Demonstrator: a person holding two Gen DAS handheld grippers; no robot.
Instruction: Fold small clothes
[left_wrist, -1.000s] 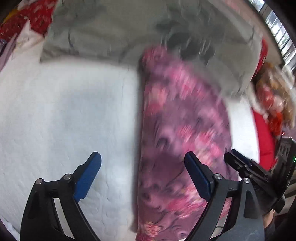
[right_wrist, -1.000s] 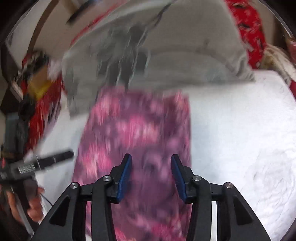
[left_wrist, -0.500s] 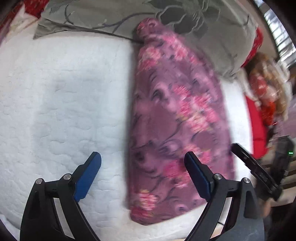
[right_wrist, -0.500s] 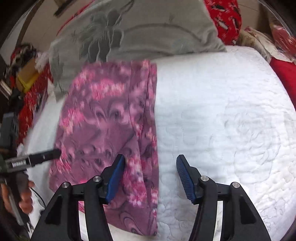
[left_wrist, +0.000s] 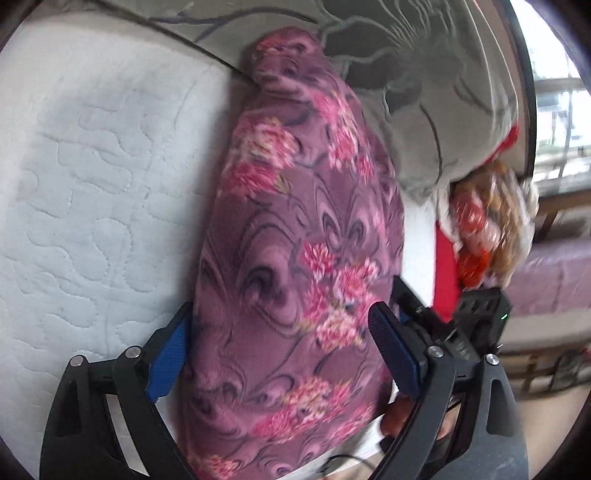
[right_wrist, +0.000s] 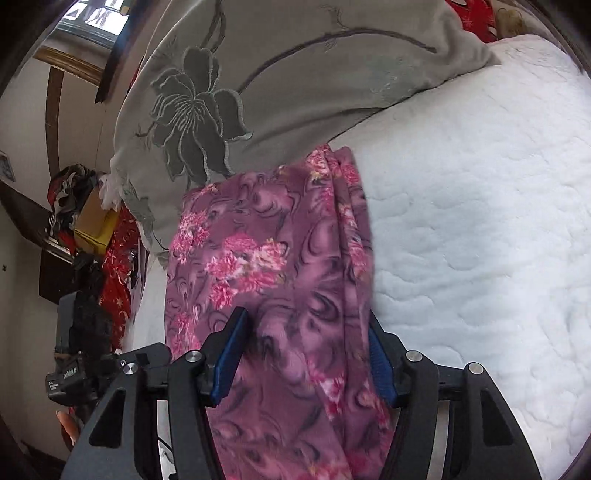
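The purple floral garment (right_wrist: 280, 258) is laid lengthwise on the white quilted mattress (right_wrist: 480, 221), its far end at 12 o'clock against the grey pillow (right_wrist: 258, 74). It is straddled near its close end by the right gripper (right_wrist: 306, 354) — jaws opening, nothing pinched — and by the wide-open left gripper (left_wrist: 280, 350), probably for a fold.

Small white lettering stands on the black body of the left gripper (right_wrist: 79, 373), seen at the left edge of the right wrist view; the print is too small to read.

Grey flowered pillow (right_wrist: 280, 85) on white quilted mattress (right_wrist: 480, 221)
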